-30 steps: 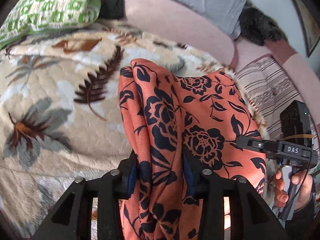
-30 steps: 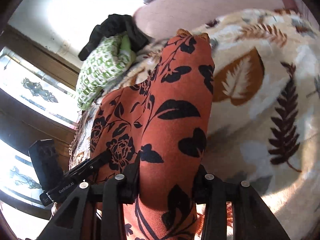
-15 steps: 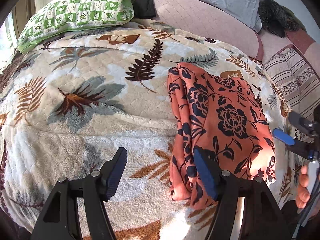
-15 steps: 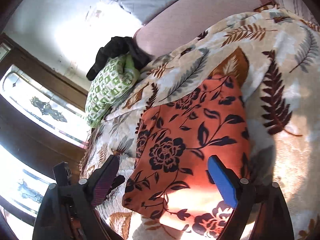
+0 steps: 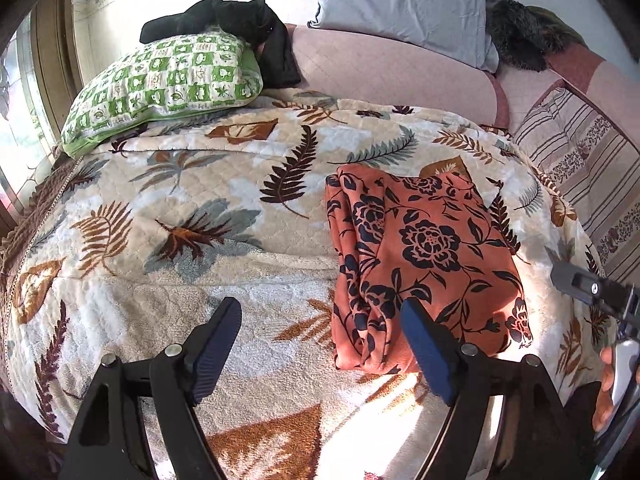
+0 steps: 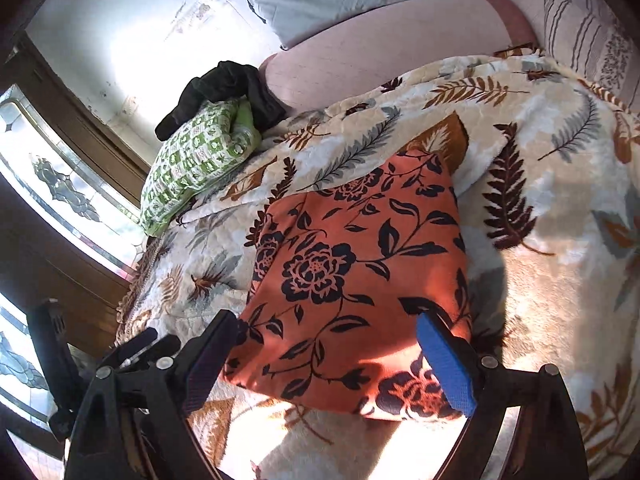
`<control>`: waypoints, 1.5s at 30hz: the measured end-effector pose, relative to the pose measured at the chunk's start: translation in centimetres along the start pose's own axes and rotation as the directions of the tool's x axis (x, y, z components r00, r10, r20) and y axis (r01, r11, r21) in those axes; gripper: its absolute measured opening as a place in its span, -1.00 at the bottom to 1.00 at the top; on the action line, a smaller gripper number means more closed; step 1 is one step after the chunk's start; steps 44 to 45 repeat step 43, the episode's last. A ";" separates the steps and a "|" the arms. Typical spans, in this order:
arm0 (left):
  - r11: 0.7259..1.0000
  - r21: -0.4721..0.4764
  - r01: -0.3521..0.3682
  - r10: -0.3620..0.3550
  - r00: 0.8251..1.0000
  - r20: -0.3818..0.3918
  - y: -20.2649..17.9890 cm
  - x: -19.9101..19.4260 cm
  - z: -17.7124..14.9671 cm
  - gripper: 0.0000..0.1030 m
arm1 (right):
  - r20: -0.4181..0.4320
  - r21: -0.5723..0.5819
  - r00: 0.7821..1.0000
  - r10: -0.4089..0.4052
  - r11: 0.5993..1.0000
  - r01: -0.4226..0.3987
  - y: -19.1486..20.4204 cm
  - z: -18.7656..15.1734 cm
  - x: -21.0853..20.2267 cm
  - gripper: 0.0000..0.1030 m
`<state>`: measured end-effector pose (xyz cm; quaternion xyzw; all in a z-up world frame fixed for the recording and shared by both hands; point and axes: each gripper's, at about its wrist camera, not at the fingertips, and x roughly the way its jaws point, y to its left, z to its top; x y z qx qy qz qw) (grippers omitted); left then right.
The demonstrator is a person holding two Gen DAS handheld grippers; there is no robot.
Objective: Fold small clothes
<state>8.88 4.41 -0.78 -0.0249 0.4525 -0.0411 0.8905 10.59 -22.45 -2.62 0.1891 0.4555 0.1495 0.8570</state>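
Both grippers have just let go of the orange cloth (image 5: pixel 432 256): a second ago each one pinched it, and now it lies folded on the blanket (image 5: pixel 208 216), free. The left gripper (image 5: pixel 320 344) is opening and holds nothing, the cloth at its 1 o'clock. The right gripper (image 6: pixel 332 356) stands wide and empty, the cloth at 12 o'clock, so I judge this fold finished.
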 end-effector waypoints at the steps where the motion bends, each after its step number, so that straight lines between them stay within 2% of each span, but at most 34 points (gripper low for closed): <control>1: 1.000 0.000 -0.003 0.003 1.000 0.005 -0.2 -0.3 0.0 0.66 | 0.008 -0.020 1.000 -0.025 0.999 0.026 -0.1 -0.7 -0.9 0.80; 3: 1.000 -0.001 -0.006 0.006 1.000 -0.002 -0.7 -0.6 -0.2 0.75 | 0.020 -0.052 0.997 -0.075 0.996 0.076 0.2 -2.1 -2.1 0.80; 5: 1.000 0.004 -0.022 0.022 1.000 -0.008 -1.2 -0.6 -0.5 0.75 | 0.026 -0.084 0.992 -0.122 0.989 0.123 0.5 -3.4 -2.8 0.80; 8: 0.999 0.007 -0.036 0.036 0.999 -0.024 -1.8 -0.6 -0.9 0.75 | 0.027 -0.144 0.974 -0.225 0.963 0.227 1.1 -4.9 -3.2 0.80; 11: 0.999 0.018 -0.032 0.033 0.998 -0.047 -2.3 -0.5 -1.1 0.75 | 0.031 -0.193 0.961 -0.273 0.942 0.274 1.6 -5.5 -3.2 0.80; 18: 0.997 0.042 -0.062 0.062 0.998 0.001 -3.5 -1.9 -0.6 0.76 | 0.052 -0.247 0.955 -0.293 0.922 0.297 2.8 -5.7 -3.8 0.81; 25: 0.997 0.058 -0.055 0.052 0.997 0.054 -4.8 -3.1 0.0 0.77 | 0.087 -0.246 0.939 -0.333 0.906 0.344 3.4 -4.9 -4.5 0.81; 28: 0.996 0.061 -0.070 0.066 0.995 0.076 -5.2 -3.4 0.2 0.98 | 0.108 -0.228 0.929 -0.355 0.900 0.371 3.4 -4.4 -4.7 0.81; 33: 0.997 0.046 -0.055 0.051 0.994 0.098 -5.4 -3.7 0.4 0.99 | 0.122 -0.170 0.910 -0.395 0.895 0.412 3.0 -3.5 -4.4 0.81; 39: 1.000 0.029 -0.003 0.000 0.996 0.093 -5.4 -3.4 0.4 0.99 | 0.116 -0.161 0.911 -0.395 0.898 0.410 3.2 -2.9 -3.8 0.82; 45: 0.999 0.048 -0.006 0.001 0.995 0.095 -5.9 -3.2 0.5 0.99 | 0.108 -0.162 0.913 -0.393 0.899 0.406 3.4 -2.8 -3.3 0.82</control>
